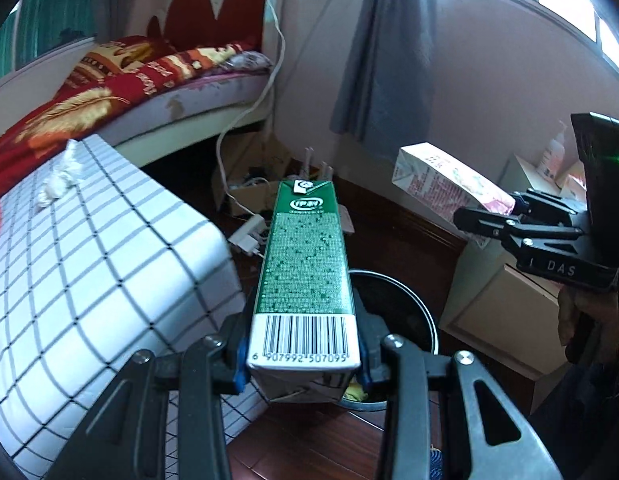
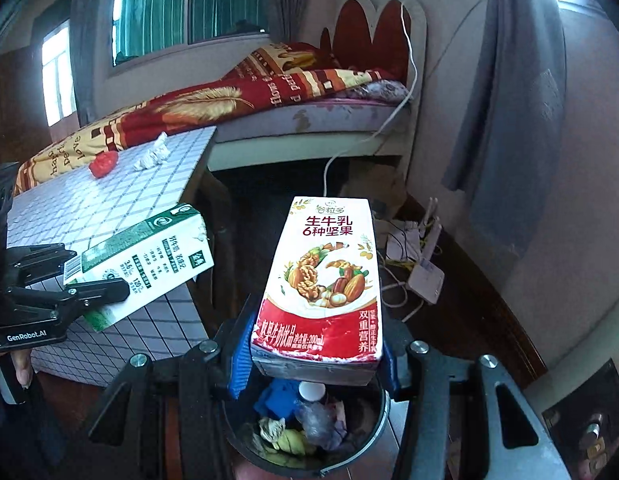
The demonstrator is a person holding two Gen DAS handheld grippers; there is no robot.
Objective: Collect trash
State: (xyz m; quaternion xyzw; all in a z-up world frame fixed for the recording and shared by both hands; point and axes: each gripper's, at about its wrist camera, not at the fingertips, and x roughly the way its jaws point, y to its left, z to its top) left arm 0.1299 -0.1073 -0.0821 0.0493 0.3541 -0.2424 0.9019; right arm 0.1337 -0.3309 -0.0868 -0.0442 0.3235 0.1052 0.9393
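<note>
The green milk carton (image 1: 305, 272) and the red-and-white nut milk carton (image 2: 325, 280) are printed card with a slight sheen. The gripper fingers (image 1: 405, 400) look like matt black plastic with bright metal screws, their pads (image 2: 241, 360) ribbed blue rubber. The table cover (image 1: 89, 260) is smooth checked cloth, the floor (image 1: 309, 448) glossy dark wood, the trash bin (image 2: 365, 440) black plastic.

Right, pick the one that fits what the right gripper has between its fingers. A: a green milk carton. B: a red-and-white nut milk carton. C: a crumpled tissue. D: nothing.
B: the right gripper is clamped on the red-and-white nut milk carton, above the trash bin; the green milk carton is in the left gripper.
</note>
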